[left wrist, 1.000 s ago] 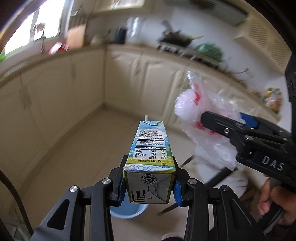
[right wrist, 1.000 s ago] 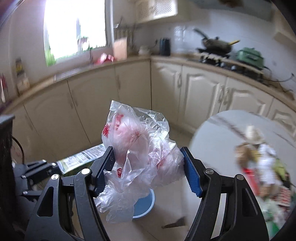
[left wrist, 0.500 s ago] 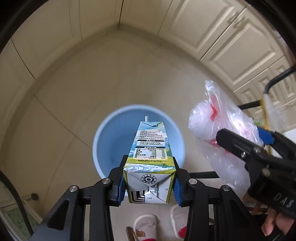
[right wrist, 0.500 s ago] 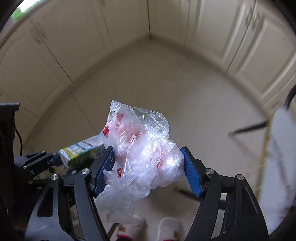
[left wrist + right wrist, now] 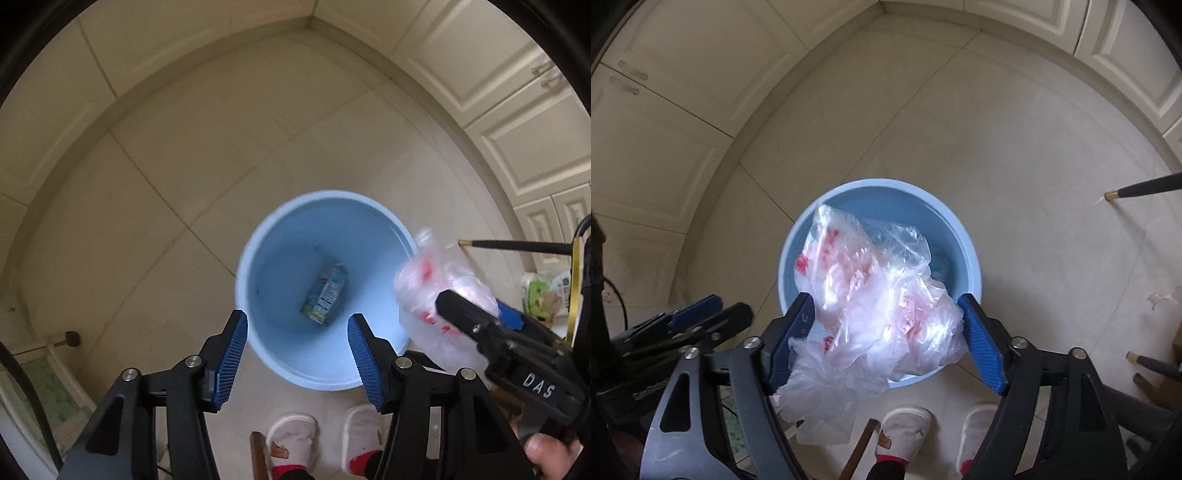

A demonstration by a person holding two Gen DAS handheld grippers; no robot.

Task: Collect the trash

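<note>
Right gripper (image 5: 886, 332): jaws just opening, pads spread wider than half a second ago, crumpled plastic bag (image 5: 871, 302) loose between them, left pad maybe touching film, right pad clear; no real clamp.
Bag bulk directly over blue bucket (image 5: 971, 258), upper half inside the rim outline, lower tail hanging off the near rim toward the slippers (image 5: 905, 424). Long axis roughly near-to-far across the bucket mouth. Drop path straight down; tail may snag the near rim.
Left gripper (image 5: 295, 341): jaws just opened, nothing between pads, poised above the bucket's near rim.
Milk carton (image 5: 325, 295) on its side at the bucket bottom, versus clamped in the left pads half a second ago.
Right gripper nearer to the remaining item; left done.
</note>
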